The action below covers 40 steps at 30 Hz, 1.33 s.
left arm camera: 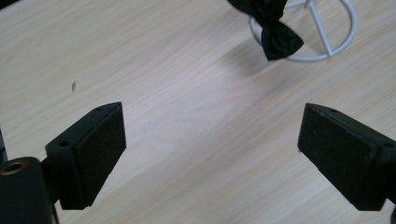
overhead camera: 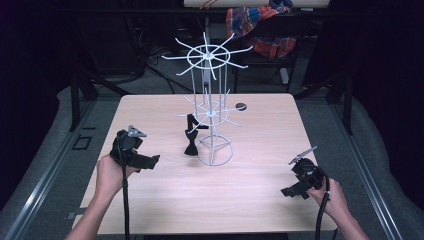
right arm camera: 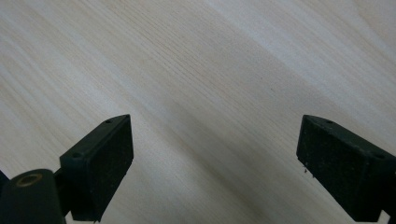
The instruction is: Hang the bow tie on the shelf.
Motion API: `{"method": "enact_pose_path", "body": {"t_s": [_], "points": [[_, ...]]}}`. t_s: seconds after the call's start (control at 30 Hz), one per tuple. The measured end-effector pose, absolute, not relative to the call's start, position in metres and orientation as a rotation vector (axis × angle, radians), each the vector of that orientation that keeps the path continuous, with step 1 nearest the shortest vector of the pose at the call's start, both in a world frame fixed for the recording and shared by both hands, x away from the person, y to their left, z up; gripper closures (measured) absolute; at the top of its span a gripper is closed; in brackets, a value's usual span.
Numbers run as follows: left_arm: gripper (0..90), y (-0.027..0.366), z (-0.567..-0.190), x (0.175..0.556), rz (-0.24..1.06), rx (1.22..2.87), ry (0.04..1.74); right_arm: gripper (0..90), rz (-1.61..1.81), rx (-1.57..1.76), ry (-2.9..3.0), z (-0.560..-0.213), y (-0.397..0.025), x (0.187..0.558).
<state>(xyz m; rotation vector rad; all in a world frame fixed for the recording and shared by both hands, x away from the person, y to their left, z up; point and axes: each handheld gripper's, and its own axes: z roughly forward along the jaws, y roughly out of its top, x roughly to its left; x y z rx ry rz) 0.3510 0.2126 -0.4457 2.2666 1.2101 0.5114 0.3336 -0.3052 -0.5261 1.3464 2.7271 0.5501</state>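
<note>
High view: black bow tie hangs on white wire rack, both grippers, left and right, wide and empty, so likely hanging done or removal unstarted.

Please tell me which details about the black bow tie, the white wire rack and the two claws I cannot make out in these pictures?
- Black bow tie: in the left gripper view the top edge cuts it off; how it hangs on the white wire rack is too small to tell in the high view.
- Small dark round thing behind the rack: too small to identify.
- Left claw and right claw: the high view blurs their jaws; both gripper views show them wide apart.
</note>
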Motion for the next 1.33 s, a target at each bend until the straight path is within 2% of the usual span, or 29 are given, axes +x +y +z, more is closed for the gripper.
{"method": "enact_pose_path", "body": {"t_s": [0.4,0.63,1.07,1.33], "points": [[1.8,0.222,-0.467,0.33,0.482,2.345,1.264,10.5,0.536,1.335,2.735,-0.525,-0.305,0.333],[0.2,0.229,-0.482,0.322,0.414,2.398,1.309,10.5,0.549,1.347,2.723,-0.527,-0.304,0.332],[0.0,0.245,-0.505,0.316,0.358,2.394,1.392,10.5,0.528,1.327,2.734,-0.525,-0.304,0.333],[0.0,0.249,-0.506,0.318,0.351,2.362,1.398,10.6,0.525,1.332,2.731,-0.526,-0.303,0.334]]}}
